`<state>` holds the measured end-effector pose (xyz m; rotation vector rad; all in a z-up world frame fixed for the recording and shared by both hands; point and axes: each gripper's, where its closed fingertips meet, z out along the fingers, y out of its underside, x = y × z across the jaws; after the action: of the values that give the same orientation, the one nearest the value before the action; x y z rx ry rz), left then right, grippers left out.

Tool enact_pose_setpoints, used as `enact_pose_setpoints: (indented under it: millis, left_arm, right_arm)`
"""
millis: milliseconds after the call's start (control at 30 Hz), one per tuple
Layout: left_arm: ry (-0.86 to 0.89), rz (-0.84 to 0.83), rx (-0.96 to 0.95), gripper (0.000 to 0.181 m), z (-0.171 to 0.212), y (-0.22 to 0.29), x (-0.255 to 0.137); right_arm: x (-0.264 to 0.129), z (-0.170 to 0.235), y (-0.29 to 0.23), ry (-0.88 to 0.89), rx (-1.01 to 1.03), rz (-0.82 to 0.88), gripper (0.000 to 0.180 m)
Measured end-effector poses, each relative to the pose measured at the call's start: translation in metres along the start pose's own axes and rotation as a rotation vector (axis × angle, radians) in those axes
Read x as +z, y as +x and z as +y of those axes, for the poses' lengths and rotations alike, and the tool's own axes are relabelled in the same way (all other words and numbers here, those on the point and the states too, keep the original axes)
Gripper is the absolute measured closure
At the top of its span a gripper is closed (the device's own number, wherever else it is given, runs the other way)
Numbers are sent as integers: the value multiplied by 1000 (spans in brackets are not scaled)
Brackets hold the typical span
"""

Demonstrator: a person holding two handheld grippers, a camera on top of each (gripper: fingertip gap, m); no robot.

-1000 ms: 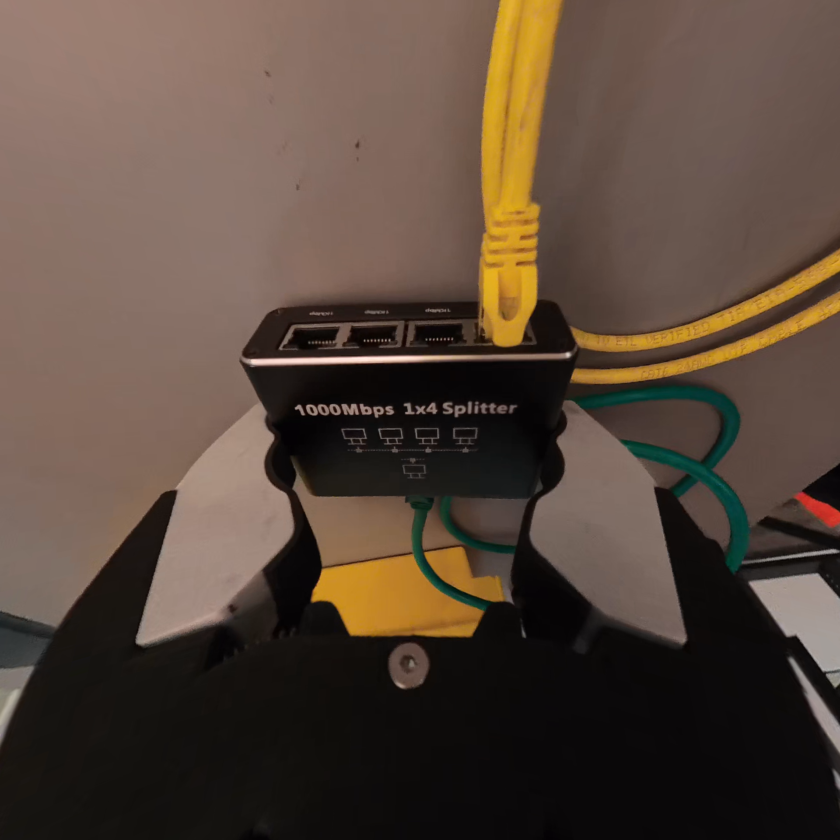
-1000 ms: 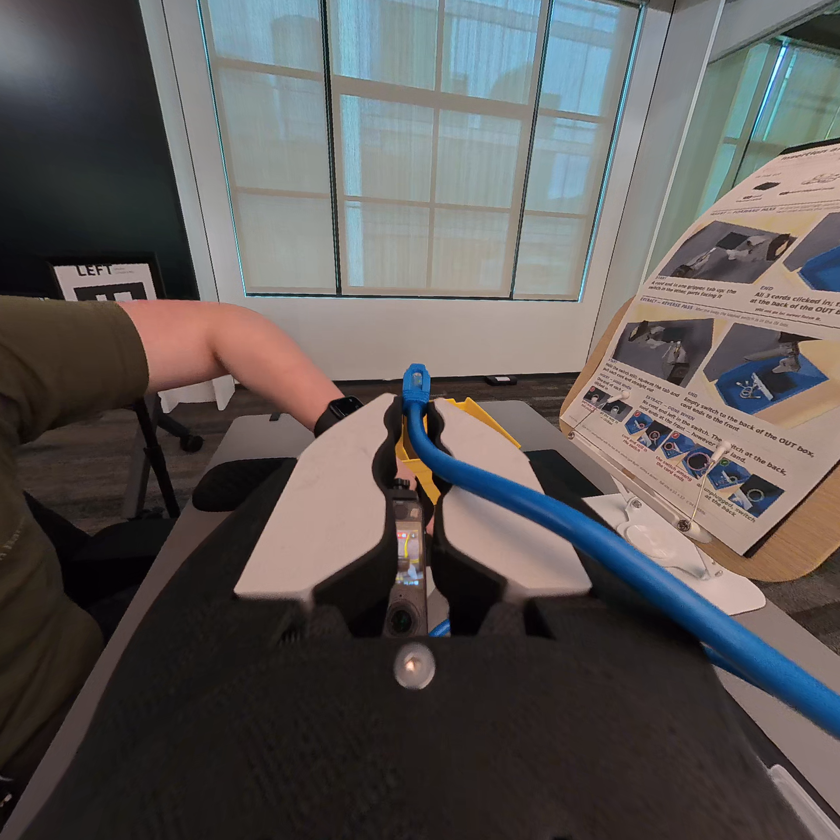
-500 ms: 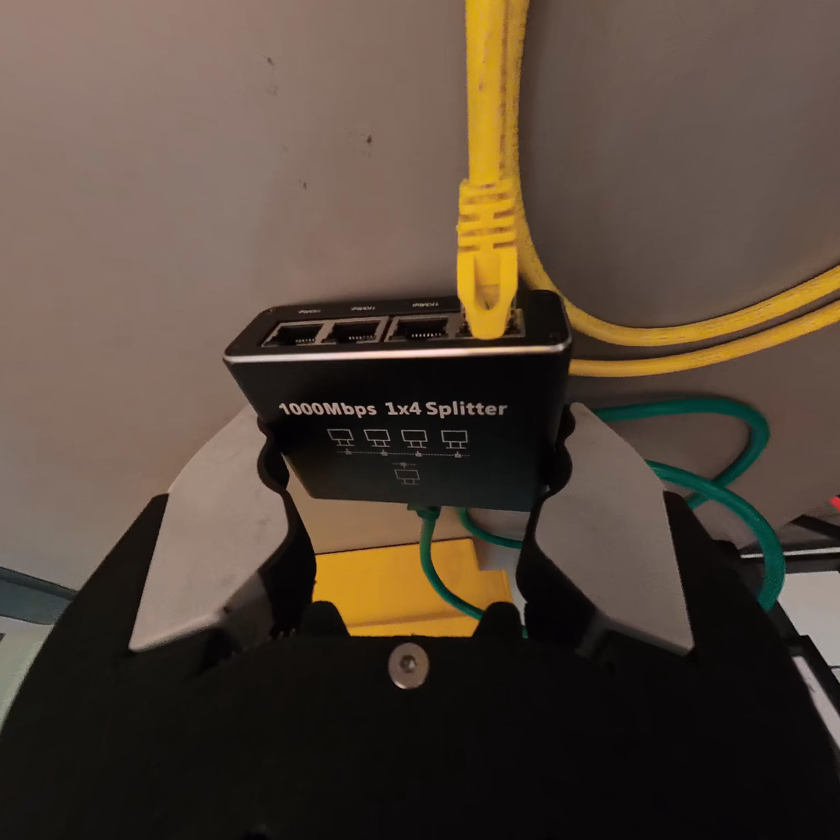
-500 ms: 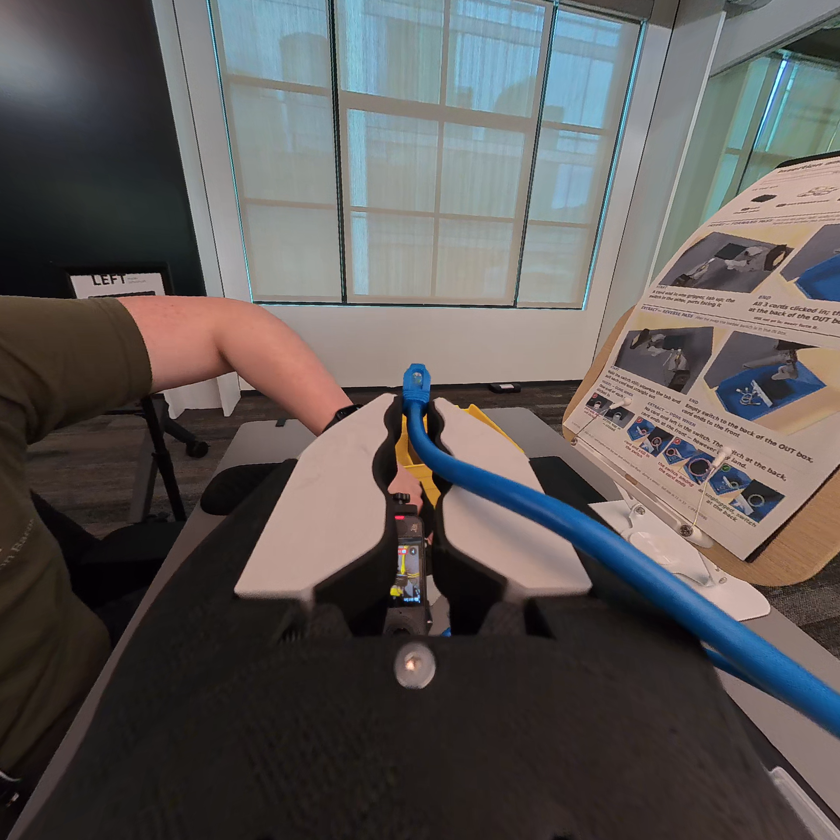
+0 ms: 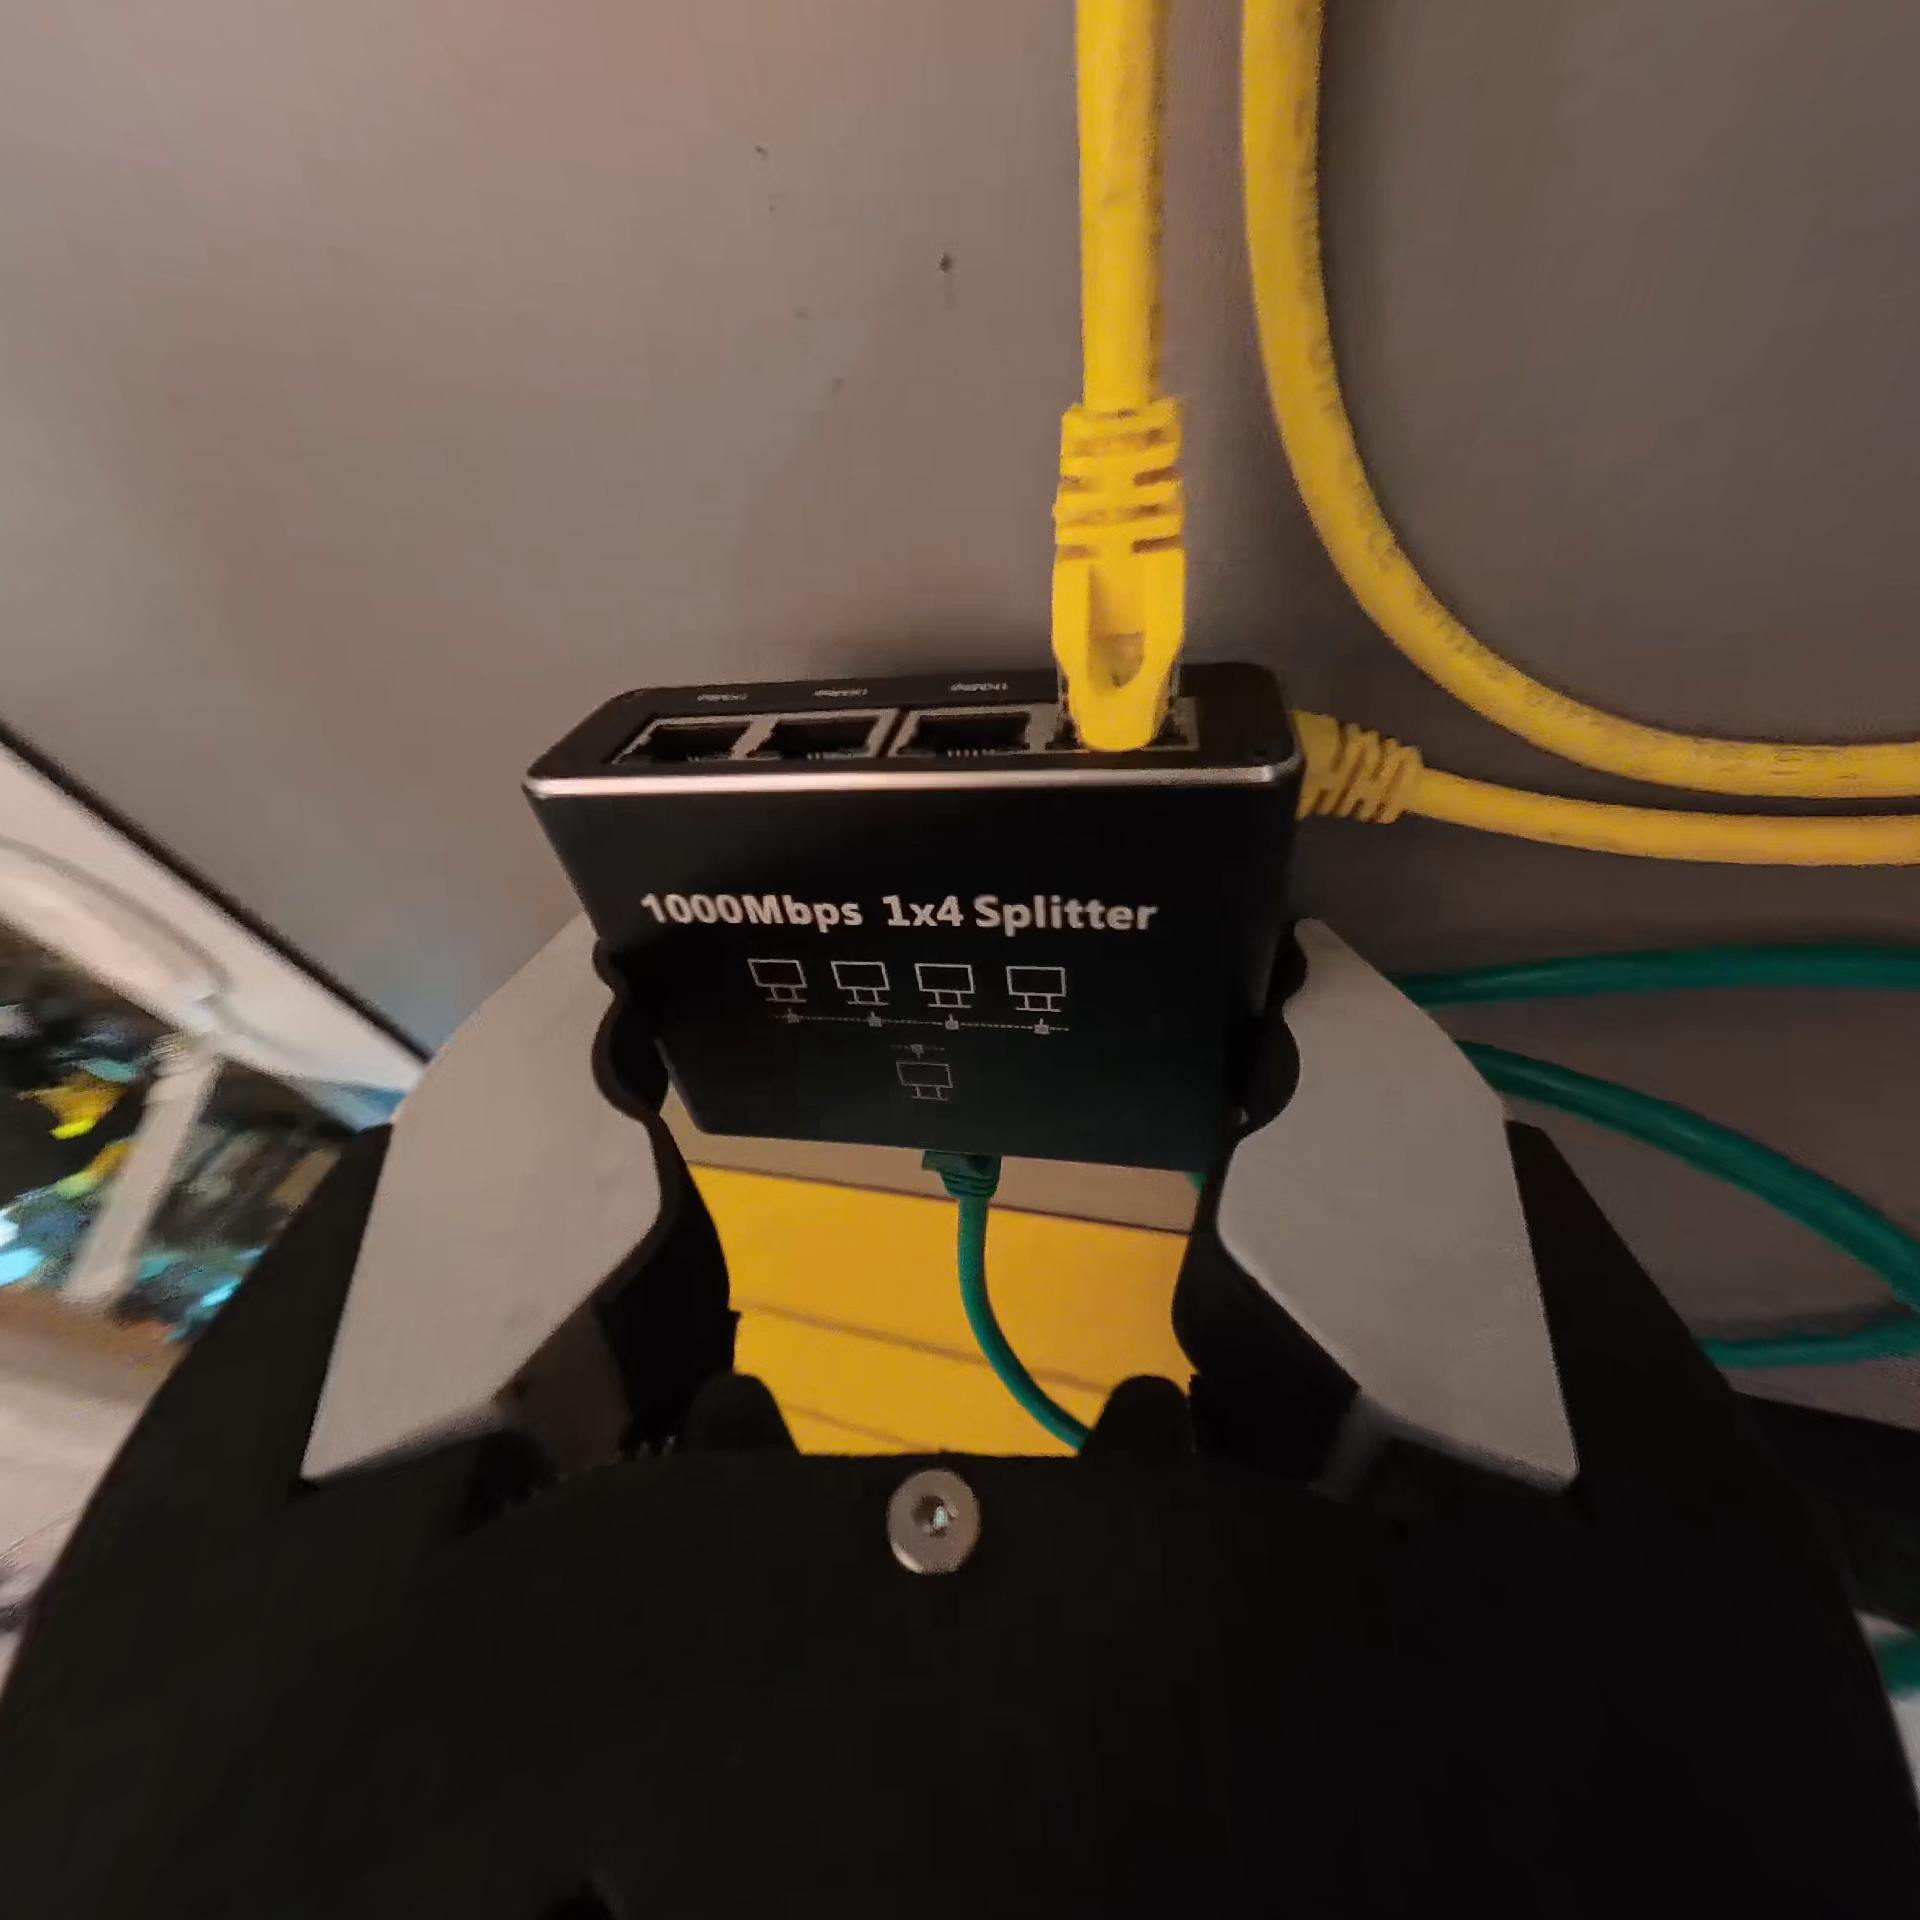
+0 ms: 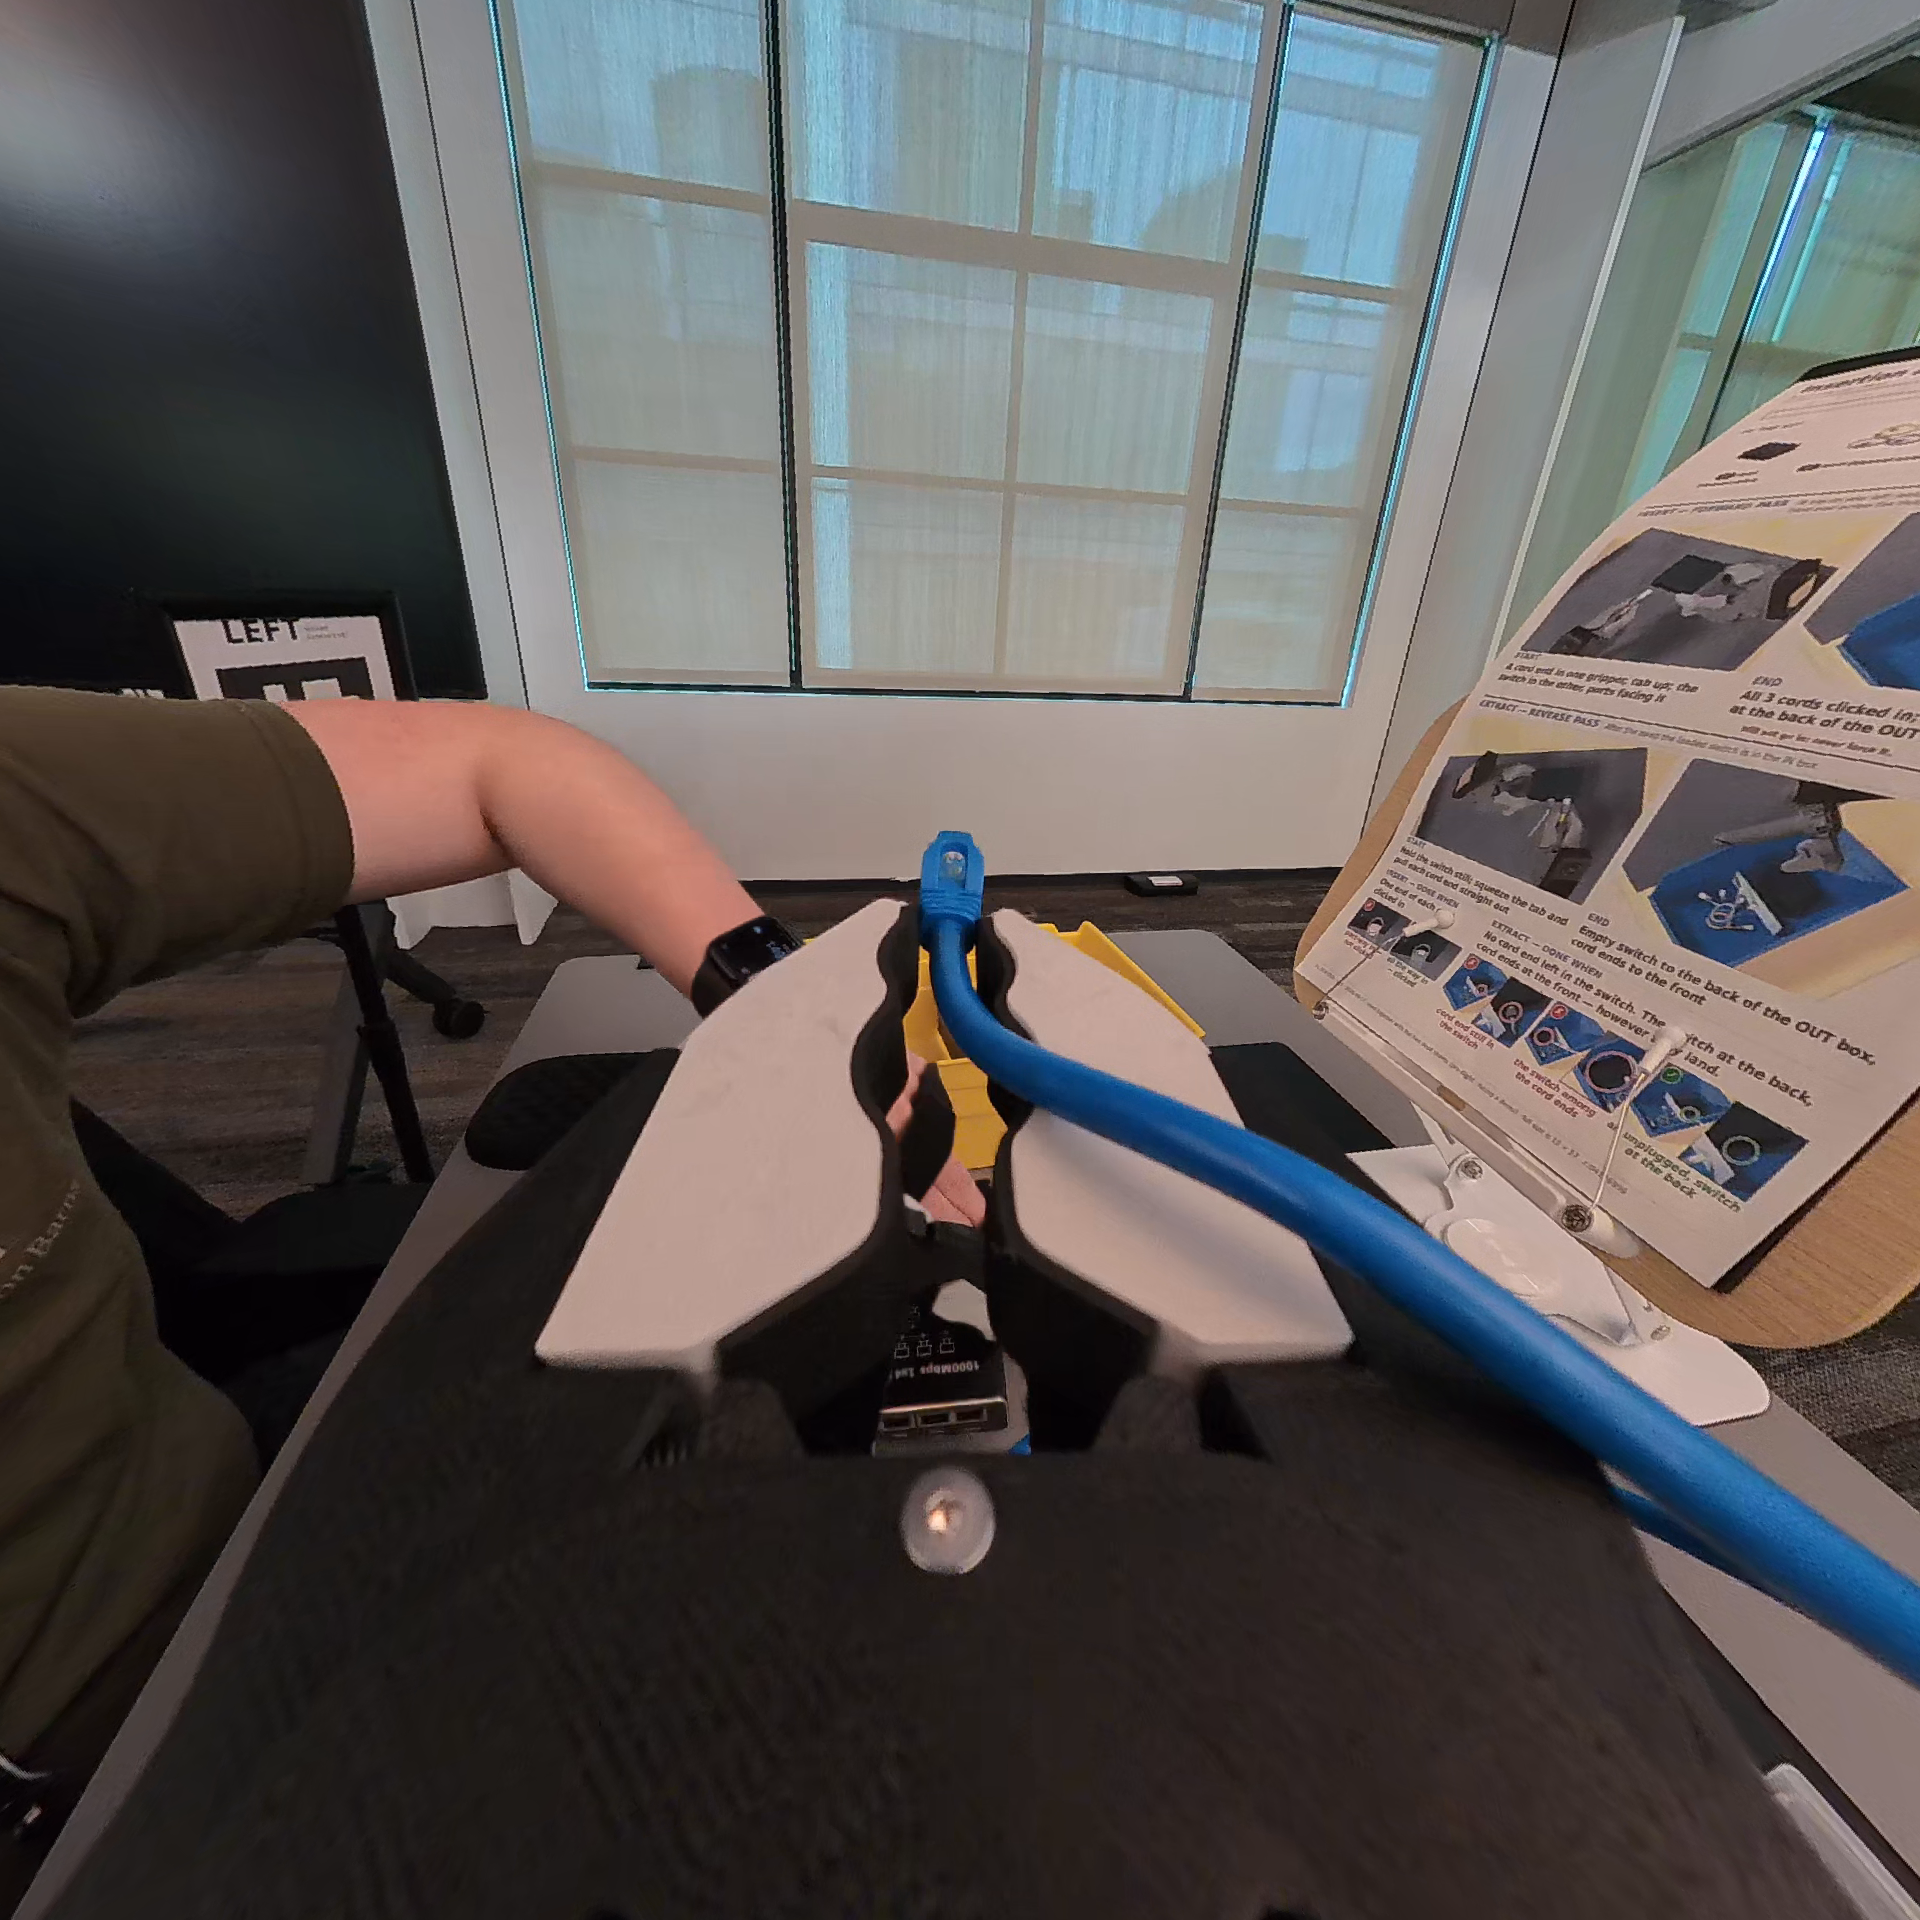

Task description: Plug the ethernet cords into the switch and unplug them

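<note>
My left gripper is shut on the black switch, holding it by its sides above the grey table. A yellow ethernet cord is plugged into the rightmost of its row of ports; the other three are empty. A green cord is plugged into the switch's near edge. My right gripper is shut on a blue ethernet cord, its plug sticking out past the fingertips. The switch also shows low between the right fingers.
The yellow cord's other end and green loops lie on the grey table. A yellow bin sits ahead. An instruction board stands at right. A person's arm reaches in from the left.
The left gripper with the switch has shifted and turned; the yellow cord's loop and its second plug have come into view. The switch now shows between the right fingers.
</note>
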<state>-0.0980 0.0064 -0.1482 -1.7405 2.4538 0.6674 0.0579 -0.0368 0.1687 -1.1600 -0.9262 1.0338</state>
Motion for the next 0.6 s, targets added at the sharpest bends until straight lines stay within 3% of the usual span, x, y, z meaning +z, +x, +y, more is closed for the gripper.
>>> enact_pose_setpoints:
  millis: [267,600]
  left_arm:
    - [-26,-454,118,70,6,-36,-31]
    - [38,-833,71,70,16,-64,-91]
  right_arm:
    - [0,-1,0,6,1,2,169]
    - [3,2,0,-5,-2,2,169]
